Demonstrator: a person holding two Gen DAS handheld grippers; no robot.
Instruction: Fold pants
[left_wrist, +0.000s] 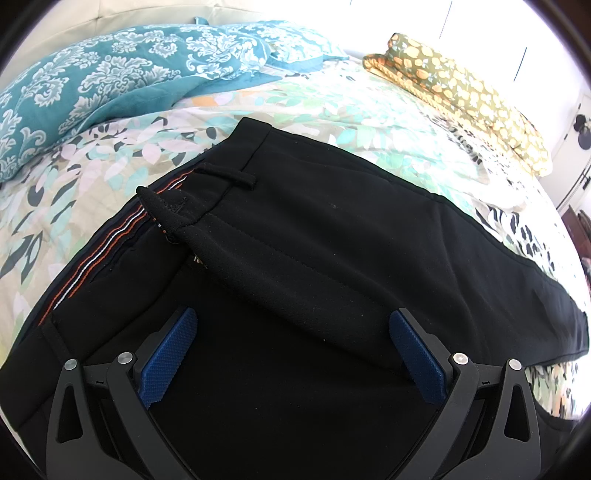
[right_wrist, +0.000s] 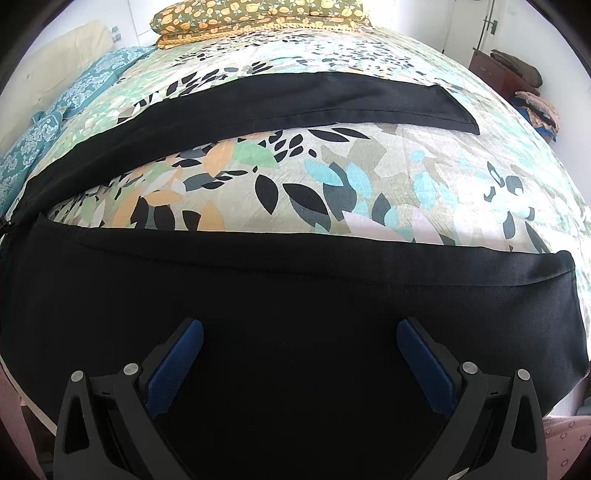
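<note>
Black fabric pants lie spread flat on the leaf-patterned bed cover, legs parted, waistband at left. Left claw and right claw both hover spread wide above the cloth, gripping nothing.

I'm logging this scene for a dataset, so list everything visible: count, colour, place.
pants: one, black, spread on the bed, legs apart in the right wrist view
bedspread: one, leaf print in green, black and peach, under the pants
teal pillows: apparently two, teal with white damask, at the bed's head
folded blanket: one, olive with orange print, far side of the bed
clothes pile: mixed colours, beside the bed, by brown furniture
left gripper: open, blue pads, above the waist area
right gripper: open, blue pads, above the near leg
</note>
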